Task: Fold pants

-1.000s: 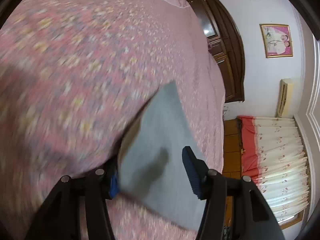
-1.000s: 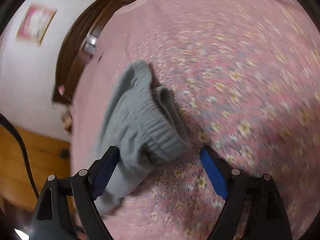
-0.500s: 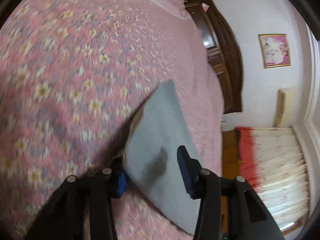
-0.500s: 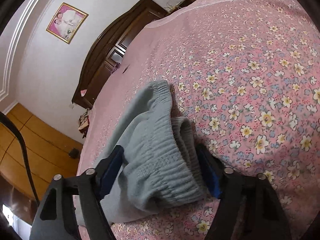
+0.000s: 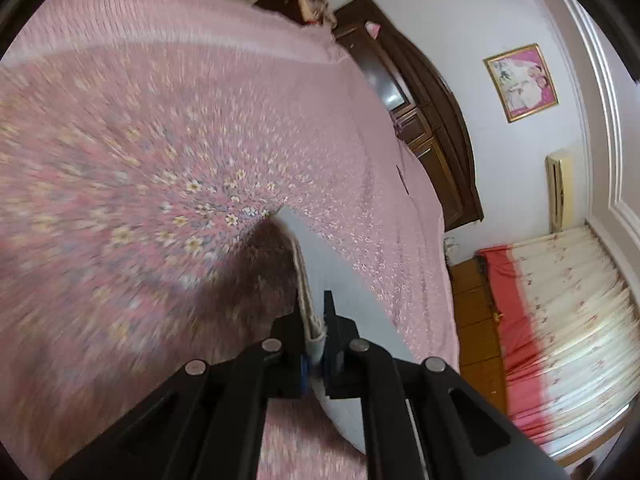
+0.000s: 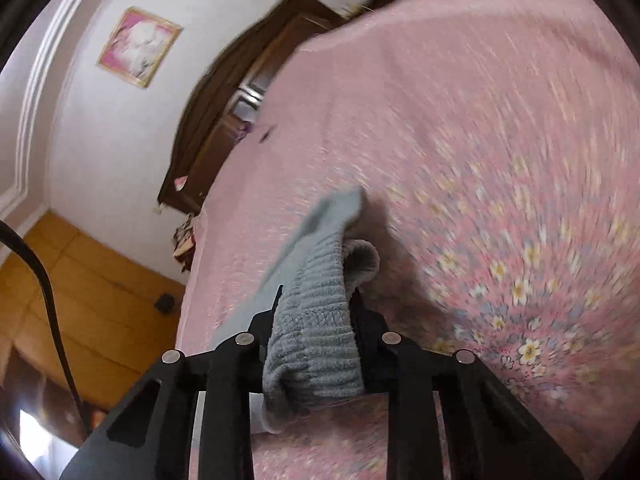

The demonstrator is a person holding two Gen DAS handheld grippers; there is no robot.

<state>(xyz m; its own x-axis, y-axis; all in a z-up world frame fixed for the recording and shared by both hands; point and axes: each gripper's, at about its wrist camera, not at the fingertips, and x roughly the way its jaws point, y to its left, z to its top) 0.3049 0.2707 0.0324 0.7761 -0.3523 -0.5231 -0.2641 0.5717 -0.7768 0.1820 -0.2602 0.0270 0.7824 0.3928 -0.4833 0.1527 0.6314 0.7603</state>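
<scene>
Here the left gripper (image 5: pixel 314 320) had just been closing and pinched the thin hem edge of the one pair of grey-blue knit pants (image 5: pixel 340 280), lifted off the pink floral bedspread (image 5: pixel 160 160). Rightward, the right gripper (image 6: pixel 316 312) had likewise just been closing and clamped the ribbed waistband (image 6: pixel 316 320). The pants lay toward the bed's edge nearest the dark wooden cabinet (image 5: pixel 420 120). Apparently the grasp step was done; next, both ends would need carrying together evenly. Two grippers, one garment.
</scene>
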